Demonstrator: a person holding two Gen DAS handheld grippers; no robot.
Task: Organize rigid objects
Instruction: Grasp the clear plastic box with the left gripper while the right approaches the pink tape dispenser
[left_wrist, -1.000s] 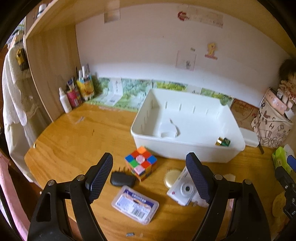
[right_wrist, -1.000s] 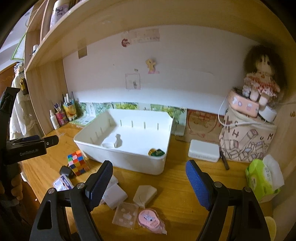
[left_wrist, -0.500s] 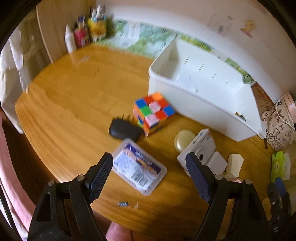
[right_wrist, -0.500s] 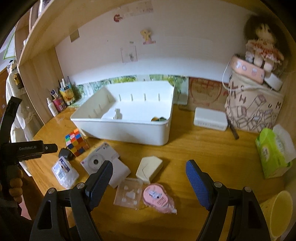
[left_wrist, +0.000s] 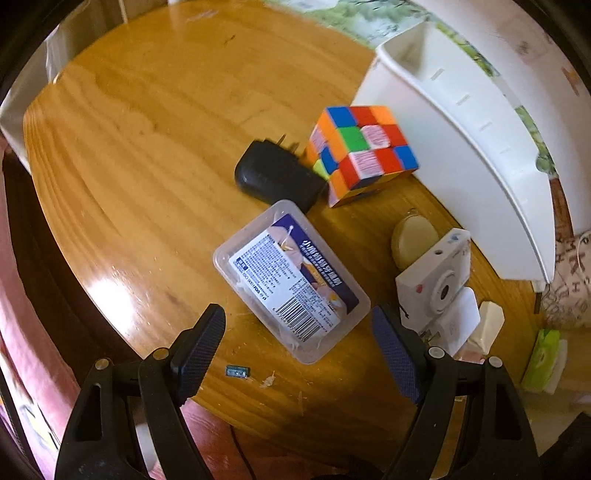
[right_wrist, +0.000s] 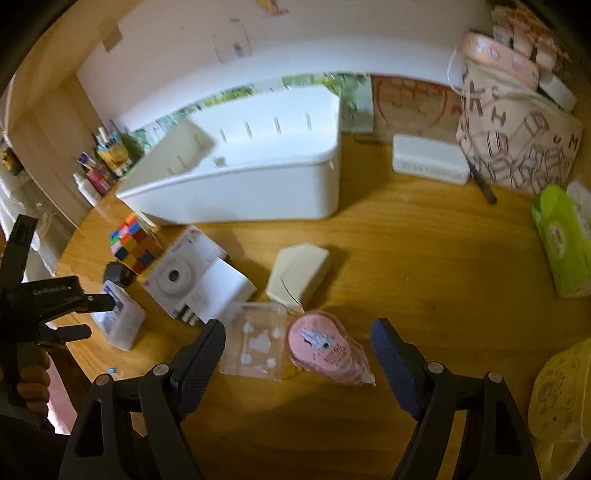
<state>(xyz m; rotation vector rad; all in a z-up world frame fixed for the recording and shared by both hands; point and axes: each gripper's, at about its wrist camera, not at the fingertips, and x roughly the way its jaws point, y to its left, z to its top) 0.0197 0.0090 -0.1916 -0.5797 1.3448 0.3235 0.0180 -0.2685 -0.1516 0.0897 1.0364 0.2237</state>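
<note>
Both claws wide, nothing held. We have the left gripper (left_wrist: 298, 341) over the clear labelled box (left_wrist: 291, 277), which lies flat near the desk's front edge; the right gripper (right_wrist: 298, 352) hangs over the pink tape dispenser (right_wrist: 325, 347). White bin (right_wrist: 258, 173) sits at the back, well apart. Risk, as we judge it: the box lies diagonal to our jaws, so closing may spin it into the black charger (left_wrist: 275, 175) or Rubik's cube (left_wrist: 360, 151). Open desk to the left; the instant camera (left_wrist: 436, 284) crowds the right.

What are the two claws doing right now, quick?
Left claw: open, holding nothing, above the clear plastic box.
Right claw: open, holding nothing.
</note>
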